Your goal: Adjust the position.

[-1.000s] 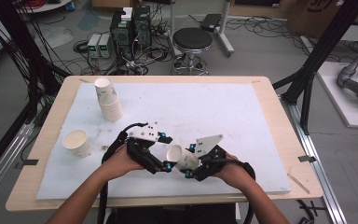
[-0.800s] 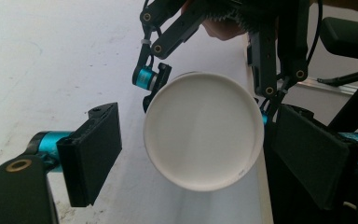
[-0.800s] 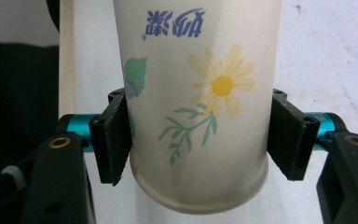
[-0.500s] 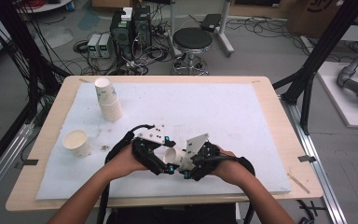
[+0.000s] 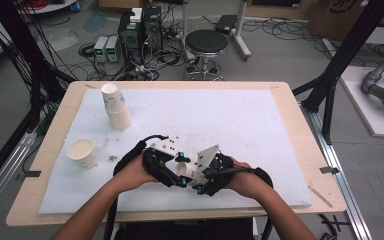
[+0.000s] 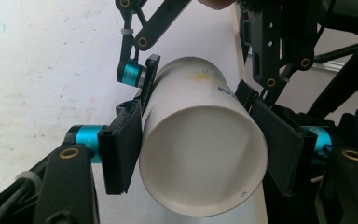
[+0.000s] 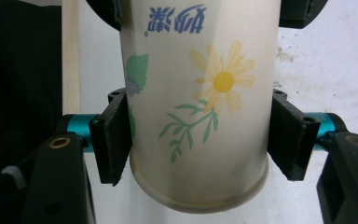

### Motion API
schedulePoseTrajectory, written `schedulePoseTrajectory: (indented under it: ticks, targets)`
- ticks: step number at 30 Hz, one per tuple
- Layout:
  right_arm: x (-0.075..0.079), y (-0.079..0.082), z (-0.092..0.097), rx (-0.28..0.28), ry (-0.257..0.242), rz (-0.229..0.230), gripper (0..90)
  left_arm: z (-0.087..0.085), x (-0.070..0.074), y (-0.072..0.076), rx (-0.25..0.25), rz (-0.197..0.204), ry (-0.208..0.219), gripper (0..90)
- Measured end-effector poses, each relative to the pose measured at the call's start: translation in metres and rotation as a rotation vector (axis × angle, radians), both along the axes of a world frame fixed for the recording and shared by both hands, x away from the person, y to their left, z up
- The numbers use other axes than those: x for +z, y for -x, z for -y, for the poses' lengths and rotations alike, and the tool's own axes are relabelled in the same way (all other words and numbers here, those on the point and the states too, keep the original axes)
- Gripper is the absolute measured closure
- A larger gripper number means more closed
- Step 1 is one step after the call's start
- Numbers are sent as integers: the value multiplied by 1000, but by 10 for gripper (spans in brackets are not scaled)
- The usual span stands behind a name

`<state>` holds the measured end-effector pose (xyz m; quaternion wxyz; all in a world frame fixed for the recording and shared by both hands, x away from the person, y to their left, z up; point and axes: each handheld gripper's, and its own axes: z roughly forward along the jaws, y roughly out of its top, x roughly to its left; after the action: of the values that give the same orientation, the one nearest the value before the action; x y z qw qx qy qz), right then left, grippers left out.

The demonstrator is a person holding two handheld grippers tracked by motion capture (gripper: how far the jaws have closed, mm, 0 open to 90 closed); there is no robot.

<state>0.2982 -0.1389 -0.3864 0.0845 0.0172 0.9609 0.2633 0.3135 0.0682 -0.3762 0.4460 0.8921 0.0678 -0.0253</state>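
Note:
A white paper cup (image 5: pixel 185 168) with a yellow flower print lies level between both grippers, above the white mat near the table's front middle. My left gripper (image 5: pixel 182 170) has just been closing, and its pads (image 6: pixel 121 149) now press the cup (image 6: pixel 200 149) near its open rim. The right gripper (image 5: pixel 193 179) is shut on the same cup (image 7: pixel 200 93) close to its base, one pad on each side. In the left gripper view the right gripper (image 6: pixel 196 86) grips farther along the cup.
A stack of paper cups (image 5: pixel 116 107) stands at the mat's back left, and a single cup (image 5: pixel 82 152) stands at the left. The white mat (image 5: pixel 240 125) stretches back and right. The table's front edge (image 5: pixel 180 212) runs just below the hands.
The left gripper's jaws closed from wide open onto the cup's rim end. The two grippers drew slightly closer together. The right gripper kept its hold.

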Motion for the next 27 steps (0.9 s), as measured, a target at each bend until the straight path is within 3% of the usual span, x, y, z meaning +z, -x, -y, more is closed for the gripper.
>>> schedulePoseTrajectory:
  ticks: [5,13,19,23,27]
  targets:
    - [-1,-1,5,-16,-66,-1,203,-6,0,0,13,6,33,360]
    - [7,0,30,-76,-269,-17,202,-20,-6,4,45,4,118,361]
    - [10,3,46,-112,-427,-5,202,-33,-13,4,113,6,192,359]
    - [7,4,52,-155,-495,-18,202,-40,-16,6,149,16,276,359]
    - [2,6,58,-193,-557,-23,195,-46,-20,9,186,40,307,359]
